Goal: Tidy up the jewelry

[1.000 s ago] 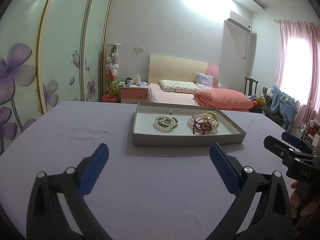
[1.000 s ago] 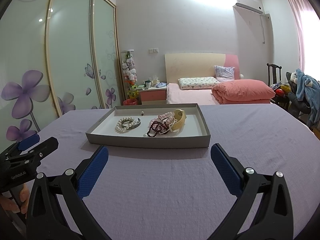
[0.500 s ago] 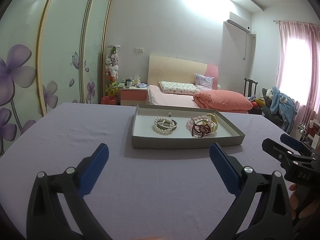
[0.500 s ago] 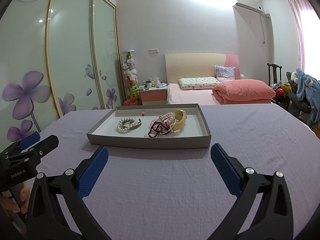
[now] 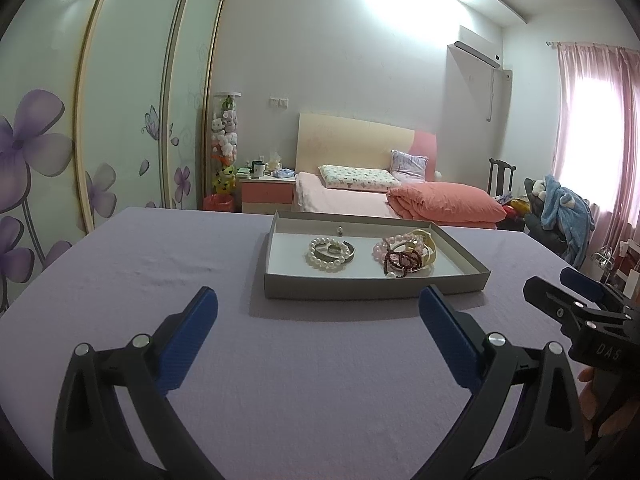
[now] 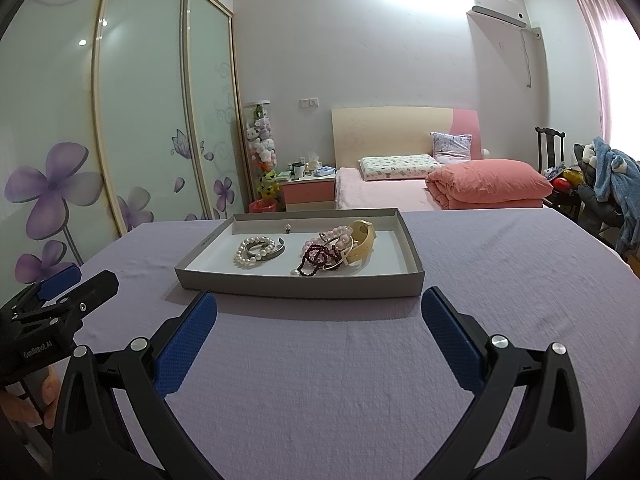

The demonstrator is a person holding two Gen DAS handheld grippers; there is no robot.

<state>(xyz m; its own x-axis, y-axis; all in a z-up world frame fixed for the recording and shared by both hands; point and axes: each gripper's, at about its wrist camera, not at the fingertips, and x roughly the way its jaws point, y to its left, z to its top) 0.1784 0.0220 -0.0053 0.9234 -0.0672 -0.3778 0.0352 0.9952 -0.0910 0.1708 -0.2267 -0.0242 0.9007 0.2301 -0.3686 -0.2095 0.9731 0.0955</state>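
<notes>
While both cameras are drawn slightly back from the tray [image 5: 376, 290], little else is changed from a second ago: no piece has shifted. All the jewelry is seen inside the tray: pearl bracelet [image 5: 329, 255] left, tangled bead pile [image 5: 404, 254] right, one small ring [image 5: 340, 231] near the far wall. Left tongs [image 5: 318, 318] and right tongs [image 6: 319, 316] are held wide apart, empty (hovering over the purple cloth [image 6: 320, 380]). Whether sorting is ahead or finished cannot be settled.

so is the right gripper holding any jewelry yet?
No, the right gripper is open over bare purple cloth, short of the tray.
</notes>
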